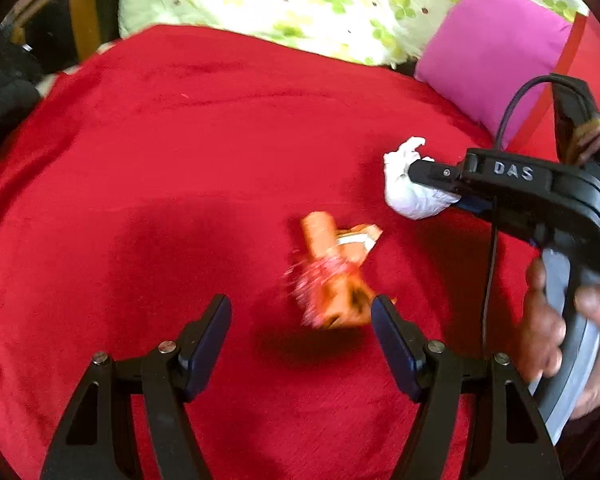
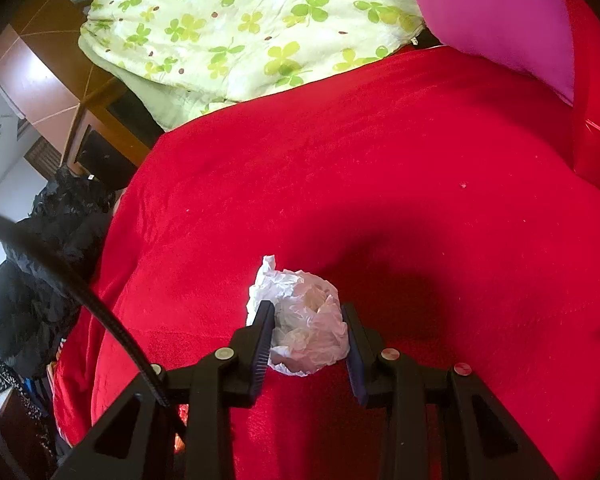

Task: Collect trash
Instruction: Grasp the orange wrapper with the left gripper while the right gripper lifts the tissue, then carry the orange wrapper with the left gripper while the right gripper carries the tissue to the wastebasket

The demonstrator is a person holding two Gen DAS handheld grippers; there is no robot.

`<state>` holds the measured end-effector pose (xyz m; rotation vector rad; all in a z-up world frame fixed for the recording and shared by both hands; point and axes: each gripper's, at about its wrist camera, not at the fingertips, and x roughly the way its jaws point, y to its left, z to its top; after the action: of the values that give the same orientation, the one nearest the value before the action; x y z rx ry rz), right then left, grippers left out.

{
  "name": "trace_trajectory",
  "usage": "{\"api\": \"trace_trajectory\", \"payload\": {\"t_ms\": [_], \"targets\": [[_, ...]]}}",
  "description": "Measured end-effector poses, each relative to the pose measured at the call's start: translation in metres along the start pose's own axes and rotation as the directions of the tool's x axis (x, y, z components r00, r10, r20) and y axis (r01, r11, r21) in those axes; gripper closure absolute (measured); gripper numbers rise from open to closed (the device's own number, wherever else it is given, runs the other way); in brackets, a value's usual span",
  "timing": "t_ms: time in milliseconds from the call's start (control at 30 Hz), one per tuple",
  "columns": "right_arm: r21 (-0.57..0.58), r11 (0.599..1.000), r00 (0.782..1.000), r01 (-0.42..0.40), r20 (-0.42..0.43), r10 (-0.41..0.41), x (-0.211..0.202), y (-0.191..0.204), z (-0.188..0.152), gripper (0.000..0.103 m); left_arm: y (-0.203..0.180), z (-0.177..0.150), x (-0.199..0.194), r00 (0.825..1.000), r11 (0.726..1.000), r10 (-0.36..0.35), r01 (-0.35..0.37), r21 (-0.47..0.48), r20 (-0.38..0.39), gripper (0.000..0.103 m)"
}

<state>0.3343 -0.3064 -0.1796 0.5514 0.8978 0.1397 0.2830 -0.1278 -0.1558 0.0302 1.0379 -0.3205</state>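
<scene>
The right tongs (image 2: 308, 344) are closed around a crumpled white paper ball (image 2: 306, 320), with one finger pressing each side of it; in the left wrist view the same right tongs (image 1: 414, 170) come in from the right edge with the white paper ball (image 1: 410, 190) at their tip, and a person's hand (image 1: 560, 340) holds the grey handle below. From these views I cannot tell whether the ball is lifted or is touching the red blanket (image 2: 380, 184) under it. The left tongs (image 1: 302, 320) are wide open and hold nothing. Between their fingertips, closer to the right finger, there is an orange snack wrapper (image 1: 332, 276), crumpled and blurred, with a dark shadow on the red blanket (image 1: 160, 140) below it; whether it lies on the blanket or is in the air is not clear. The wrapper and the paper ball are near each other but apart. The red blanket covers the bed and fills most of both views. At the far side of it there is a pale quilt with green clover print (image 2: 236, 28), and to the right of the quilt a pink pillow (image 1: 496, 52) rests on the blanket. In the right wrist view a black crumpled bag (image 2: 48, 264) is beside the left edge of the bed.
</scene>
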Motion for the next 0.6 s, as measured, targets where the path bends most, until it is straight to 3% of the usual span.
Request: {"api": "trace_trajectory", "payload": {"t_ms": [133, 267, 400, 600], "targets": [[0.006, 1.0, 1.0, -0.009, -0.009, 0.009, -0.001, -0.007, 0.0, 0.068, -0.001, 0.009, 0.014, 0.999, 0.998, -0.042, 0.041, -0.04, -0.027, 0.031], [0.007, 1.0, 1.0, -0.014, -0.011, 0.014, 0.0, -0.008, 0.0, 0.068, -0.005, 0.013, 0.019, 0.996, 0.996, -0.084, 0.083, -0.04, -0.032, 0.051], [0.005, 1.0, 1.0, -0.019, -0.01, 0.019, -0.002, -0.01, -0.001, 0.068, -0.004, 0.014, 0.019, 0.997, 0.996, -0.074, 0.073, -0.046, -0.028, 0.074], [-0.017, 0.999, 1.0, -0.029, -0.008, 0.029, -0.009, -0.005, -0.003, 0.068, 0.002, 0.01, 0.005, 0.998, 0.997, -0.058, 0.058, -0.058, -0.001, 0.076]]}}
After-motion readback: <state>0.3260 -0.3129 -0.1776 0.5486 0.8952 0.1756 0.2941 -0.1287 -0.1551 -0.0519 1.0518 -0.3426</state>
